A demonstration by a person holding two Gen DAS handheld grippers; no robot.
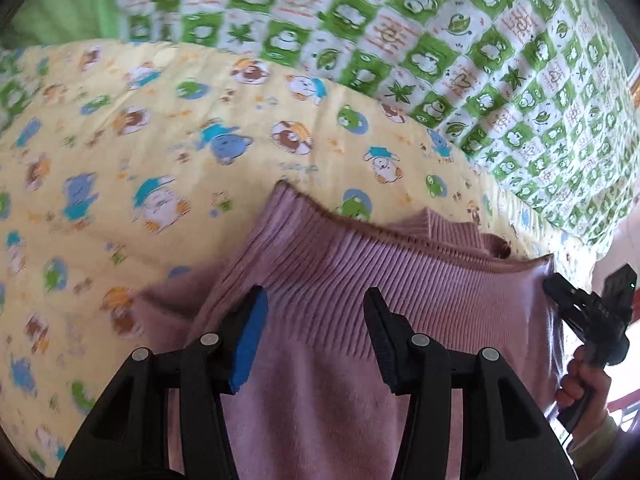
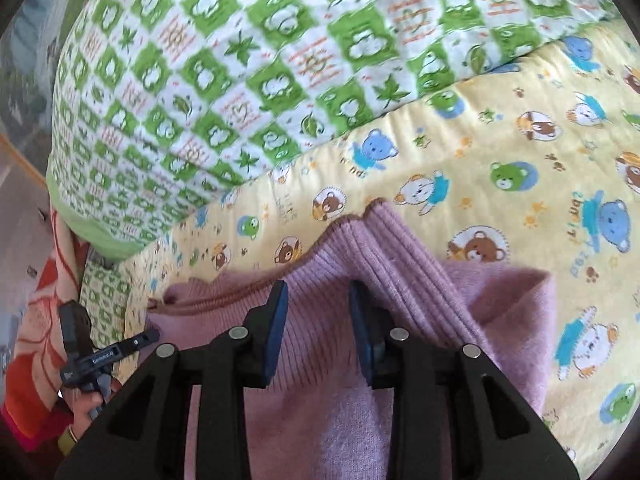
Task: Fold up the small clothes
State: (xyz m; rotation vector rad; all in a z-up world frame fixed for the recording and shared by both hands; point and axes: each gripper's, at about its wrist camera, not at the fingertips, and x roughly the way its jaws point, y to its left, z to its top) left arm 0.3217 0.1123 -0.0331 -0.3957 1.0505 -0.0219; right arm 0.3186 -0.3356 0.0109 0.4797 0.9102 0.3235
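Note:
A small pink knitted sweater with a ribbed hem lies on a yellow bear-print sheet. My left gripper is open, its fingers over the ribbed hem near the sweater's left end. In the right wrist view the sweater lies under my right gripper, which is open with the ribbed band between its blue pads. The right gripper also shows at the sweater's right edge in the left wrist view. The left gripper shows at the sweater's left edge in the right wrist view.
A green and white frog-print quilt is bunched behind the sweater and also fills the top of the right wrist view. An orange patterned blanket hangs at the bed's left side.

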